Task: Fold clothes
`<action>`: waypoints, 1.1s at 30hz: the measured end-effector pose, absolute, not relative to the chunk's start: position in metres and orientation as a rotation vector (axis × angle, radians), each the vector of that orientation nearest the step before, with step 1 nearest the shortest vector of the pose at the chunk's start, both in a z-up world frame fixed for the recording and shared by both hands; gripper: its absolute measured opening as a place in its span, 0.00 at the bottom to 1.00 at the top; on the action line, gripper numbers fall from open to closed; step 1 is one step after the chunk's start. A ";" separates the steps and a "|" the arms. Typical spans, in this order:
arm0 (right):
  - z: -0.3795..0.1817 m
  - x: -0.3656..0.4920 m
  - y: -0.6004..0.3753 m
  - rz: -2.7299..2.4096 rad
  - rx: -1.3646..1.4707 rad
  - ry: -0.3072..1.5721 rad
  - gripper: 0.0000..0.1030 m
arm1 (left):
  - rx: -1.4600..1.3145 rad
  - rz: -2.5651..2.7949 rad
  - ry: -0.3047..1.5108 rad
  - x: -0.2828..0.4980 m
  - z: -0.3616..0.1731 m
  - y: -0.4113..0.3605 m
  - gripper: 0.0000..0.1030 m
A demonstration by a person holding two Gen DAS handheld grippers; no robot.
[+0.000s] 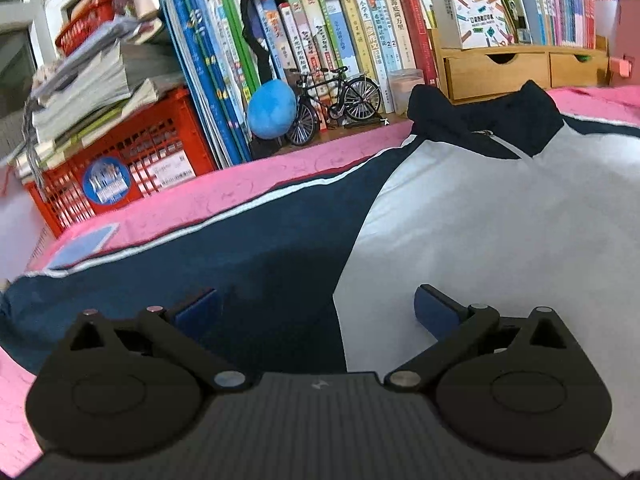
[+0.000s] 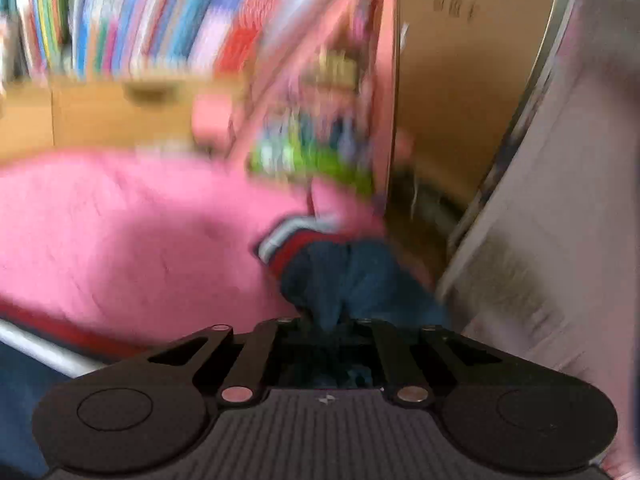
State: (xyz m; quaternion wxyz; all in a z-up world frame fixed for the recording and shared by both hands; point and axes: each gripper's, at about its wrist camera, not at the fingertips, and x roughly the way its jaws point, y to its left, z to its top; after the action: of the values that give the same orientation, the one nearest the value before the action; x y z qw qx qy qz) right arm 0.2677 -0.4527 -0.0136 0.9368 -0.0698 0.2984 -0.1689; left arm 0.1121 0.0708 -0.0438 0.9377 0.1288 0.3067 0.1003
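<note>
Backdrop, upper frame: row of upright books (image 1: 320, 32); red plastic crate (image 1: 120, 164) at left under stacked papers; wooden drawer unit (image 1: 520, 68) at upper right; model bicycle (image 1: 332, 102) centre; pink cover (image 1: 224, 196) across the middle; cardboard box (image 2: 460, 60), blurred.

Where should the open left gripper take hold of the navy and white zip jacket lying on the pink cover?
Best on the navy sleeve, out near its cuff end at the image's left, approached from above with one finger slid under its near edge. The sleeve lies flat and stretched away from the white body of the jacket, so it likely lifts alone. The left gripper hovers open over the sleeve-body seam.
</note>
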 end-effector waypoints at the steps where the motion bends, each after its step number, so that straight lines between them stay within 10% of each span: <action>1: 0.000 0.259 -0.446 -0.311 -0.131 0.548 0.09 | 0.274 0.209 0.624 0.112 -0.044 0.069 1.00; 9: 0.061 0.183 -0.478 -0.155 0.035 0.321 0.23 | 0.282 0.211 0.622 0.112 -0.044 0.069 1.00; 11: 0.037 0.194 -0.485 -0.318 -0.121 0.485 0.52 | 0.282 0.211 0.622 0.112 -0.044 0.069 1.00; 16: 0.011 0.173 -0.468 -0.373 -0.257 0.567 0.81 | 0.280 0.211 0.622 0.112 -0.044 0.068 1.00; 33: 0.013 0.258 -0.273 0.278 -0.205 0.539 1.00 | 0.230 0.008 0.420 0.135 0.005 0.107 1.00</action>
State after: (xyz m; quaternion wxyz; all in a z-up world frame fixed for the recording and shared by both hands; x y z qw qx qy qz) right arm 0.2580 -0.2734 0.0130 0.9492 -0.1008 0.2651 0.1367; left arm 0.1349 0.1072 0.0046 0.9715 0.1137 0.2078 0.0042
